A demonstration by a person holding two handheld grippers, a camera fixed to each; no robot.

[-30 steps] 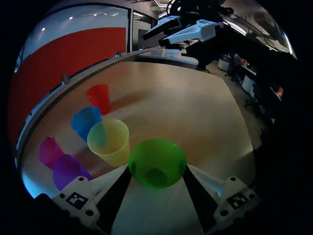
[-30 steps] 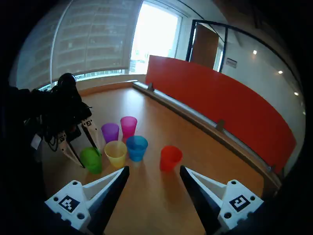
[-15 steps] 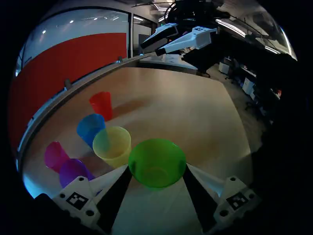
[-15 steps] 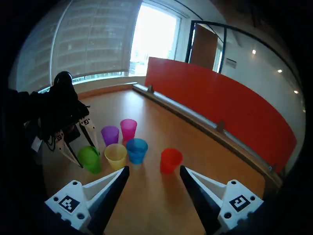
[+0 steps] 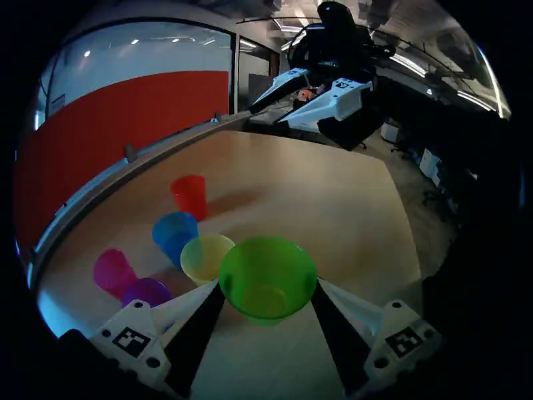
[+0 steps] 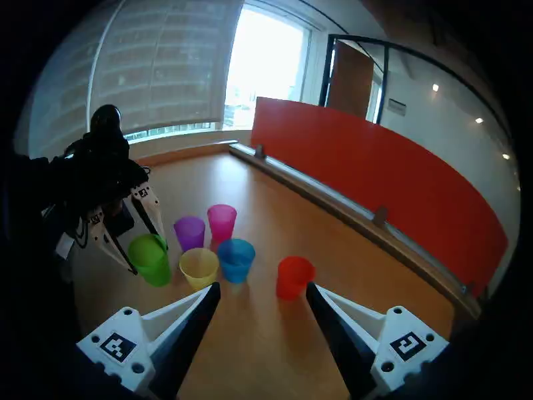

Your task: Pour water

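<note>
Raised since earlier frame: green cup (image 5: 268, 280) pinched in left gripper (image 5: 265, 287) jaws, lower centre of left gripper view, beside yellow cup (image 5: 203, 257). Right gripper (image 6: 261, 288) jaws spread, holding nothing.

The green cup (image 5: 268, 280) is translucent, glossy plastic; the table (image 5: 320, 187) is smooth, satin wood.

I can read no words, numbers or brand names from here. The black-and-white square markers (image 5: 130, 340) on the left gripper's (image 5: 265, 285) fingers (image 5: 193, 313), and the matching pair (image 6: 118, 347) on the right gripper (image 6: 262, 287), carry block patterns, not letters. A plaque (image 6: 397, 107) on the white wall (image 6: 440, 117) is too small for me to make out.
</note>
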